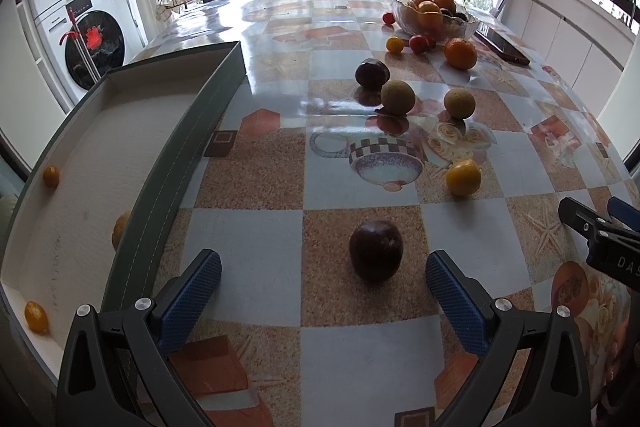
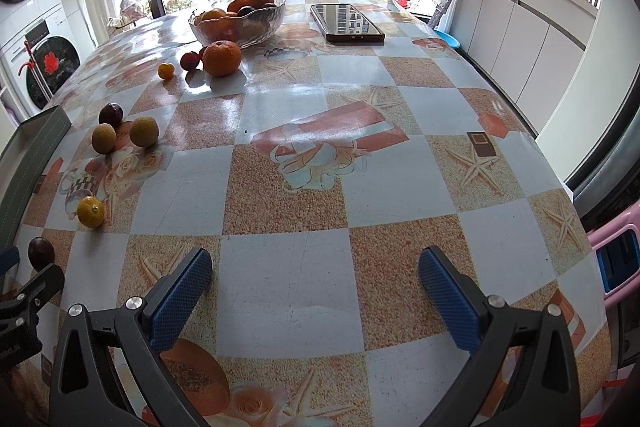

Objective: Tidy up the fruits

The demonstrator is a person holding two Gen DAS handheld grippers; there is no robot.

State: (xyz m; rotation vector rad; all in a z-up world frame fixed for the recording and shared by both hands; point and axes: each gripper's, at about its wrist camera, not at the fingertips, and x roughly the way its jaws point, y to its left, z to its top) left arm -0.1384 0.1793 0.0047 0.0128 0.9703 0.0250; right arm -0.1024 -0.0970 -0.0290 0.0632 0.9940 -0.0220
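Both tools gape wide: my left tool (image 1: pixel 323 281) frames a dark plum (image 1: pixel 375 251) on the worktop (image 1: pixel 248 183); my right tool (image 2: pixel 315 285) holds nothing.

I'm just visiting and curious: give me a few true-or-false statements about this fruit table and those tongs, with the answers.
1. The left tongs grip a dark plum. False: they stand open, the plum lying on the table between the pads.
2. The right tongs are open and hold nothing. True.
3. The glass bowl holds oranges. True.
4. The green tray holds two plums. False: only small yellow-orange fruits lie in it.
5. A phone lies beside the bowl. True.
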